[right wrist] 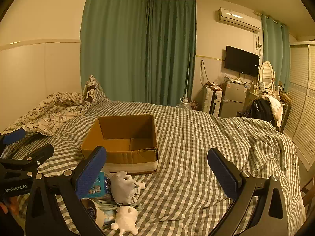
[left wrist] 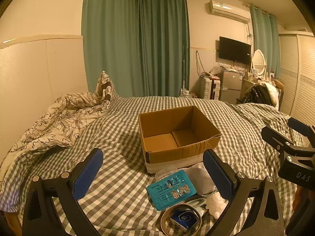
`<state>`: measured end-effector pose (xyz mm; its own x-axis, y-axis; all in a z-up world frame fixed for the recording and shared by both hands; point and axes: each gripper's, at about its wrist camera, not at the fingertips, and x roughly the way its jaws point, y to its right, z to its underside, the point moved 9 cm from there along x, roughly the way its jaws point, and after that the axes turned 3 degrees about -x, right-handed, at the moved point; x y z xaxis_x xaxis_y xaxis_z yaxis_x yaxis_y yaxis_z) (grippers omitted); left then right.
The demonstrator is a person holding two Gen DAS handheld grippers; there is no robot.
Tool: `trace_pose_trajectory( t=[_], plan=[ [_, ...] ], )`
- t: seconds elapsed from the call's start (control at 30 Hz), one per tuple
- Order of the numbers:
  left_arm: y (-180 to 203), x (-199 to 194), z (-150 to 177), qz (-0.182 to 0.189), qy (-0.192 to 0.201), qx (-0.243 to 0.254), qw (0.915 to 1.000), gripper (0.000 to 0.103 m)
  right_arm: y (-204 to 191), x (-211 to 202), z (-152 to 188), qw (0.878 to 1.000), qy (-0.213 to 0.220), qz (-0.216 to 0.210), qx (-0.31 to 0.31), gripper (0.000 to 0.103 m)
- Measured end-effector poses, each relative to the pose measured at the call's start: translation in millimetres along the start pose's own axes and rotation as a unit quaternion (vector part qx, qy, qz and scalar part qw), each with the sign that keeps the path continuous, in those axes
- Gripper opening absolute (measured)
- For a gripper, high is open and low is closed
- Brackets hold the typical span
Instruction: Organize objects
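An open, empty cardboard box (left wrist: pixel 177 135) sits on the checked bedspread; it also shows in the right wrist view (right wrist: pixel 122 143). Just in front of it lies a pile: a teal medicine packet (left wrist: pixel 171 191), a grey crumpled bag (left wrist: pixel 200 179), a tape roll (left wrist: pixel 181 220) around a small blue box, and a white toy figure (right wrist: pixel 125 219). My left gripper (left wrist: pixel 153 177) is open above the pile, holding nothing. My right gripper (right wrist: pixel 157 177) is open and empty, to the right of the pile, with the white bag (right wrist: pixel 124 188) by its left finger.
A flowered quilt (left wrist: pixel 59 122) is bunched at the bed's left. Beyond the bed stand teal curtains (left wrist: pixel 137 45), a suitcase (left wrist: pixel 209 87), a small fridge (left wrist: pixel 230 86), a wall TV and a chair with clothes (right wrist: pixel 263 108). A slatted wardrobe lines the right.
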<state>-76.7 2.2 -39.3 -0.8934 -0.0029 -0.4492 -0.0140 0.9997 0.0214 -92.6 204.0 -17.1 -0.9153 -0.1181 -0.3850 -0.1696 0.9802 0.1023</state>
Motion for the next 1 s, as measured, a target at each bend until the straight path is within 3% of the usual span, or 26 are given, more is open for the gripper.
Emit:
trace_pose_trajectory(
  t=[1.0],
  plan=[
    [2.7,-0.2,3.8,0.000,-0.004,-0.001,1.0000,0.103,-9.6,2.0,2.1,1.000,-0.008,-0.008,-0.010,0.103]
  ],
)
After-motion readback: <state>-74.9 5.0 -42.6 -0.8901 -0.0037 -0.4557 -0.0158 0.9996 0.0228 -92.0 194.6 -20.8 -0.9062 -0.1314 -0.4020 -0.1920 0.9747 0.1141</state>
